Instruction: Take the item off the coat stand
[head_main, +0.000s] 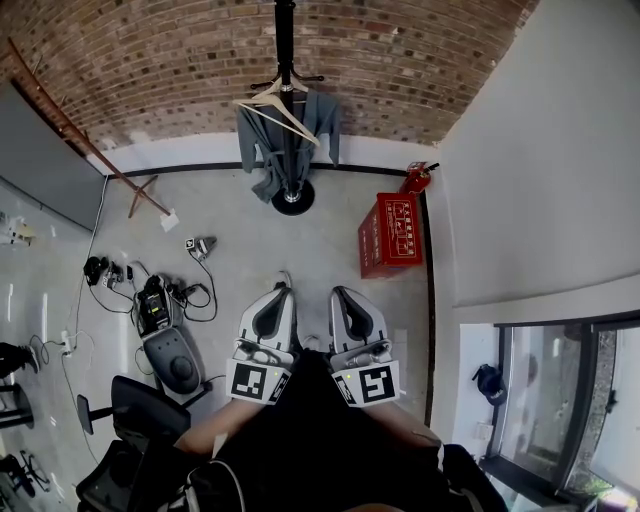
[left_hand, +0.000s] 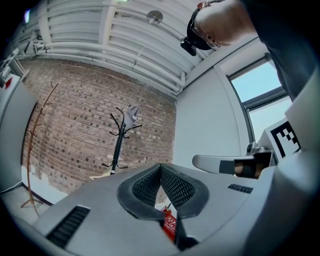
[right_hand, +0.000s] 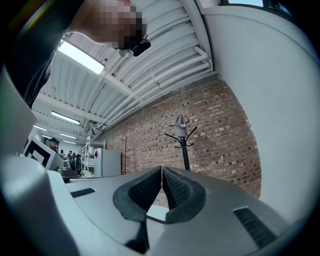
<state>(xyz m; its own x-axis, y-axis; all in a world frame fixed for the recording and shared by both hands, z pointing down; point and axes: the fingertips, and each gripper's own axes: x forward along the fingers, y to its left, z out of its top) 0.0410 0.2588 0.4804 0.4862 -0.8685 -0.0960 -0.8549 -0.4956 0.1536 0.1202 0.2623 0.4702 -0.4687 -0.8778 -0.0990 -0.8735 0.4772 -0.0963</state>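
Grey jacket (head_main: 262, 140) is my target. Nearest me, the left gripper (head_main: 283, 290) and right gripper (head_main: 337, 292) sit side by side, both clenched on nothing, aimed ahead for the approach. Well apart across the floor (head_main: 250, 240), it hangs by a wooden hanger (head_main: 285, 110) on the coat stand (head_main: 285, 40) at the brick wall (head_main: 160, 60).

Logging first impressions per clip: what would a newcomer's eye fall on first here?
The black coat stand against the brick wall, top centre of the head view, with a grey garment on a wooden hanger and a grey cap on top. Next the red box on the floor to its right. The left claw and right claw sit side by side at the bottom, both shut and empty, short of the stand.
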